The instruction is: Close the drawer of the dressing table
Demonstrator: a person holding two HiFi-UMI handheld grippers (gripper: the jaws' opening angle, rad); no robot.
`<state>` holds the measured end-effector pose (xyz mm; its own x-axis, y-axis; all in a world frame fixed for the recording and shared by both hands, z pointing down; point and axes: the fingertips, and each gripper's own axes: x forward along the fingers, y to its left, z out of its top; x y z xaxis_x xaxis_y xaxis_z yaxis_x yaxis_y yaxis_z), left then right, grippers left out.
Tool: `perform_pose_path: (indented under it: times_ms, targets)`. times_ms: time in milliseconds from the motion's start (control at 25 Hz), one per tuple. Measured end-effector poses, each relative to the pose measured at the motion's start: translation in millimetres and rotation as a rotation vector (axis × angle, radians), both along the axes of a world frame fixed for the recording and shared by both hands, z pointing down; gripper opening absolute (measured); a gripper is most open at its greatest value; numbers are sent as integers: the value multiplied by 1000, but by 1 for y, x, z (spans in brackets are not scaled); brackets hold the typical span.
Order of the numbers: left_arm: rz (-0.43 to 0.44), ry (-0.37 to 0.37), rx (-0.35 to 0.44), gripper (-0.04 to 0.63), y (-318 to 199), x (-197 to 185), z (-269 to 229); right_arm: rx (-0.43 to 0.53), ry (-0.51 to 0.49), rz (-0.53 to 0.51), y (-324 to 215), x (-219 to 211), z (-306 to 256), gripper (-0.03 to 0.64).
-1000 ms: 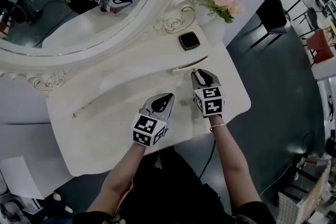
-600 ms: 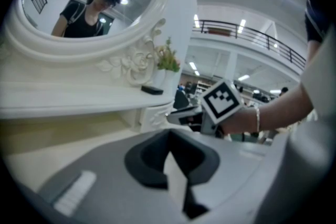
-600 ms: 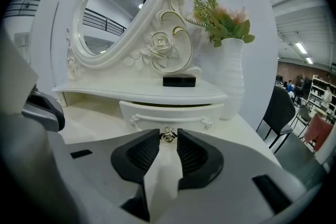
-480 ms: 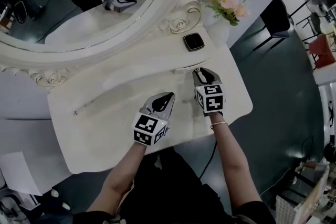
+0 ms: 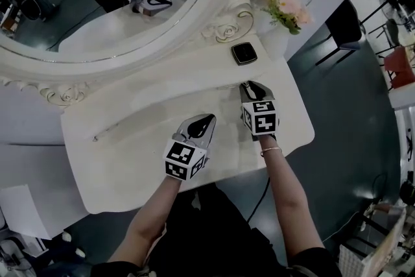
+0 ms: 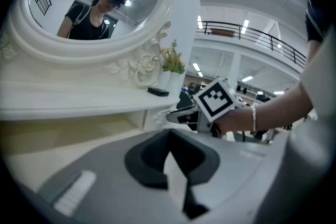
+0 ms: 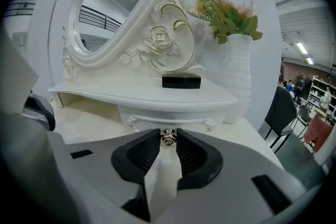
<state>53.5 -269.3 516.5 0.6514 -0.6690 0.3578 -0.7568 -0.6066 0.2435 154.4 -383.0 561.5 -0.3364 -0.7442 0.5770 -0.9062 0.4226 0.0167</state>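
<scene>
**Drawer: closing, nearly home**

Drawer point(image 7: 173, 122) lies dead ahead of the right gripper point(image 7: 168, 132), under the shelf point(image 7: 136, 98). Its front looks almost flush, so probably only the last push remains. Its long axis runs crosswise to the jaws, front facing them. The jaws are closing, with the knob point(image 7: 168, 138) between their tips. Left gripper point(image 6: 169, 132) is alongside, tips together, empty.

Box point(image 5: 244, 53) on shelf point(image 5: 194, 67), vase point(image 7: 237, 76) right of it, mirror point(image 5: 97, 10) behind; drawer point(image 7: 152, 114) under shelf.
</scene>
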Motion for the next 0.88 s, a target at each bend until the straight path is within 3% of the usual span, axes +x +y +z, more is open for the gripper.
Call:
perform_pose_path:
  times_ms: [640, 880]
  targets:
    - [-17, -9, 3, 6, 2, -9, -1, 8, 18, -14, -8, -4, 0, 92]
    - [-3, -10, 10, 5, 6, -6, -4, 23, -4, -23, -2, -3, -9, 124]
